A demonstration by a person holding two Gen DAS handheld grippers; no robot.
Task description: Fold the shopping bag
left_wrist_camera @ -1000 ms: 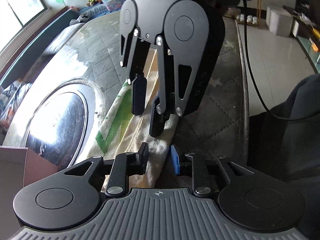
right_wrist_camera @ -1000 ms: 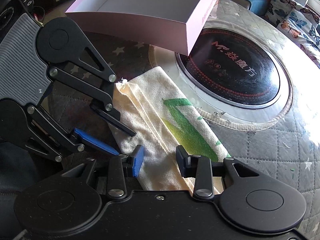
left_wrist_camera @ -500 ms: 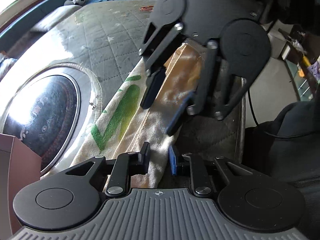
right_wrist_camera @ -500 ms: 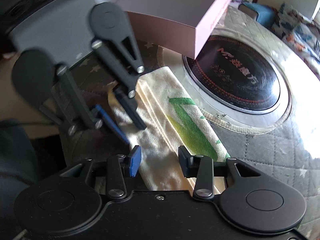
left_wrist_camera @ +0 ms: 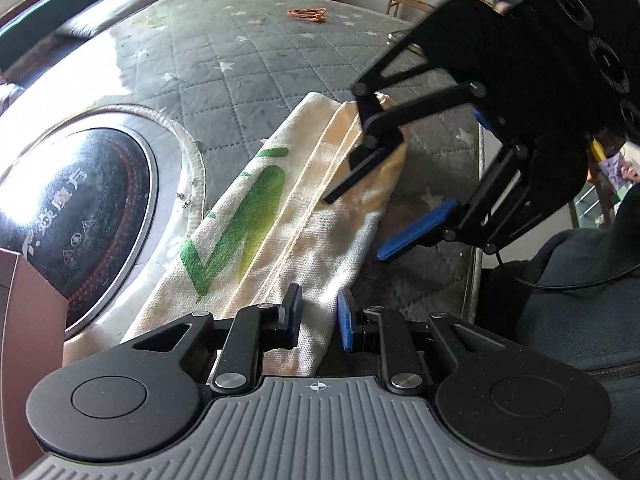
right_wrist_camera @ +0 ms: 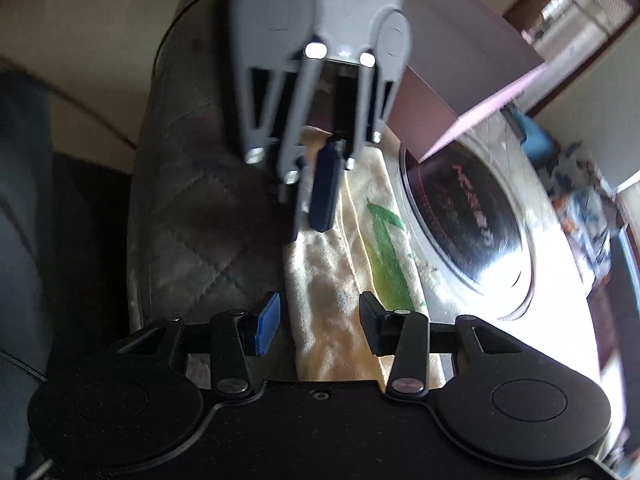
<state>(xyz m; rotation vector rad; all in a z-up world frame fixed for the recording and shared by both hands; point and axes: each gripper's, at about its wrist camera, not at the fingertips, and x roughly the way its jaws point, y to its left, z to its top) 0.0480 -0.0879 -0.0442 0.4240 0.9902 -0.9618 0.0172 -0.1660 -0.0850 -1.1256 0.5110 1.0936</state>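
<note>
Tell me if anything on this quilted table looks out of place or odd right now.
The pink rectangular box sticks out over the round black glass cooktop set into the table. A small orange loop lies alone on the grey quilted table cover. The cream canvas shopping bag, folded into a strip, looks rumpled.

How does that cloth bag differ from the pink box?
The cloth bag is cream with a green print; the pink box is plain. The bag lies flat, folded into a long strip; the box is rigid and blocky. Both sit beside the round black cooktop.
</note>
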